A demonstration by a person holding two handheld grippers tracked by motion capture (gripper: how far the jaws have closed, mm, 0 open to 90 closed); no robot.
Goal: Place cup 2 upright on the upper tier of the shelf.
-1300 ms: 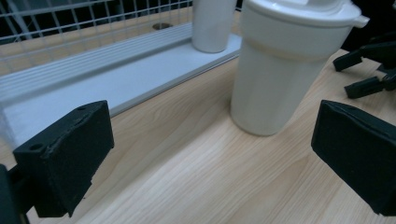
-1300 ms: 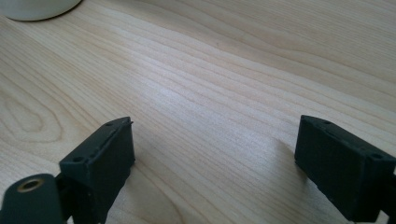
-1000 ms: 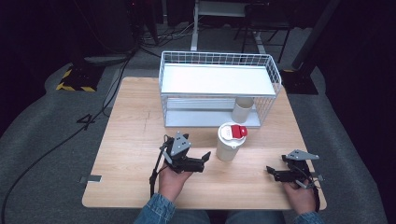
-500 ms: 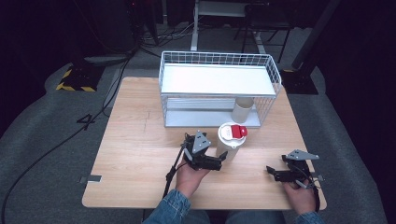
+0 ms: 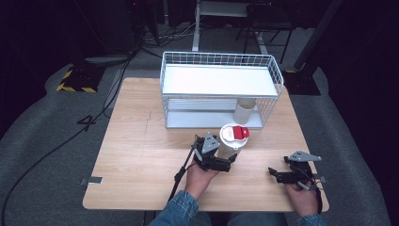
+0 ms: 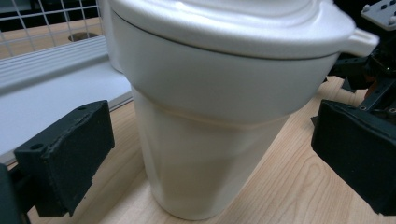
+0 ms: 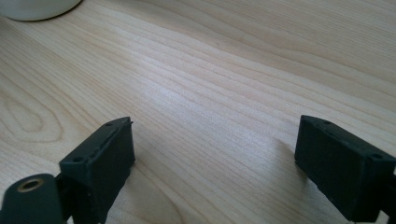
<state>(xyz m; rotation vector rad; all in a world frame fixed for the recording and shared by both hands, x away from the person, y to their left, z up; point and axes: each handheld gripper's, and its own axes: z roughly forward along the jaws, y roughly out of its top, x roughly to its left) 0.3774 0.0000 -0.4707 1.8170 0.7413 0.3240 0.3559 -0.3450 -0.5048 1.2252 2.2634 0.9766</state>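
Observation:
A white cup (image 5: 234, 137) with a white lid and a red tab stands upright on the wooden table (image 5: 141, 141), just in front of the wire basket. My left gripper (image 5: 229, 159) reaches in from its left, low by the table. In the left gripper view the cup (image 6: 205, 140) stands between the black pads (image 6: 70, 158), with a gap on each side, so the left gripper (image 6: 210, 154) is open. My right gripper (image 5: 274, 173) rests near the table's front right, open, and nothing but bare wood lies between its pads (image 7: 100, 158).
A white wire basket (image 5: 221, 61) with a flat white shelf stands at the back of the table. A second pale cup (image 5: 244, 110) sits inside its lower right part. The floor around is dark, with cables at the left.
My left gripper has moved right and lower, from the table's middle up to the cup, and its jaws now stand around it. The right gripper has stayed put.

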